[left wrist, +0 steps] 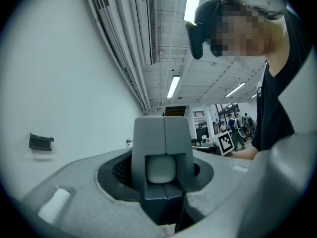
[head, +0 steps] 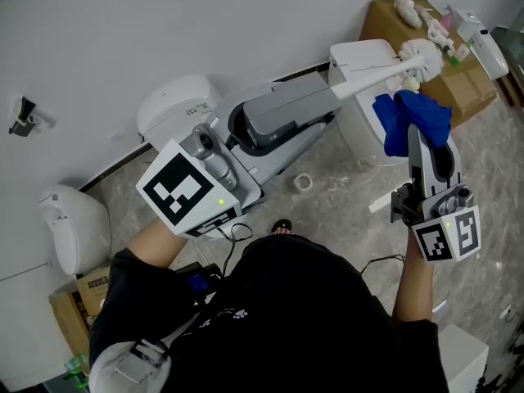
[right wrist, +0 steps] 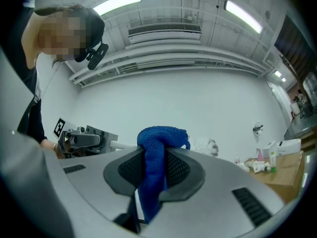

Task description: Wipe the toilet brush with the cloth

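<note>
Black short-sleeved T-shirt (head: 311, 318) on me, with a small pale print on the chest. Grey strap (head: 168, 334) at lower left of the head view. Black headset (left wrist: 200, 26) at my brow.

Left gripper (head: 323, 97): grey shell, dark mesh-textured jaw recess, green light, black cable (head: 233, 237), white cube (head: 184, 188) with black square markers.

Right gripper (head: 419, 137): same grey shell, black trim, marker cube (head: 448, 236) at lower right.

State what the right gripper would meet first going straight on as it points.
Probably the white toilet brush, near its bristle head, just beyond the blue cloth in the right gripper; depth unclear.
</note>
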A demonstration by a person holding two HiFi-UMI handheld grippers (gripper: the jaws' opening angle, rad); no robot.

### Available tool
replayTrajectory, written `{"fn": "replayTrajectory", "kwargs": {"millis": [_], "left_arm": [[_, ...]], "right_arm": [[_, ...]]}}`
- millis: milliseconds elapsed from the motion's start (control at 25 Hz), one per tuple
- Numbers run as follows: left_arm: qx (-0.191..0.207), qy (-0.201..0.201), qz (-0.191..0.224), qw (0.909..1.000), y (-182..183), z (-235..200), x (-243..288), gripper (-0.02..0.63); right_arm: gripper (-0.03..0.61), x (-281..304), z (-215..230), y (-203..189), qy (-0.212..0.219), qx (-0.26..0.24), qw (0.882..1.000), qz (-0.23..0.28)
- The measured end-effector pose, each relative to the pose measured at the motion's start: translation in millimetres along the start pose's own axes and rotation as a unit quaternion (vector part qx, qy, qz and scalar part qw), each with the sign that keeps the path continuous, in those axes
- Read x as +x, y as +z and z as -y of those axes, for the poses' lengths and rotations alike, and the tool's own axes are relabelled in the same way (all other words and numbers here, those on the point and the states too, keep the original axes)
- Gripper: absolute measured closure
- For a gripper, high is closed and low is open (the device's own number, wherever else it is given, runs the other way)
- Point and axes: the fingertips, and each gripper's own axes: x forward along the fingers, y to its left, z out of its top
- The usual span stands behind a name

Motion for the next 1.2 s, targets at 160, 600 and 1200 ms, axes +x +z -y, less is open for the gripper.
{"fn": "replayTrajectory", "kwargs": {"millis": [160, 600, 1200], "left_arm": [[-0.002, 0.002, 0.001, 1.0, -0.9, -2.5, 3.1, 0.433], [-0.014, 0.006, -0.008, 0.9998, -11.1, -5.9, 4.7, 0.433], [-0.024, 0.008, -0.013, 0.9996, -16.0, -0.3, -1.2, 0.433]], "right_arm": [[0.502, -5.8, 3.5, 1.9, -0.007, -0.002, 1.0, 0.0], [0.501, -12.7, -2.1, 3.0, -0.007, -0.001, 1.0, -0.004], [0.502, -18.8, -13.7, 9.2, 0.003, 0.006, 1.0, 0.0]]}}
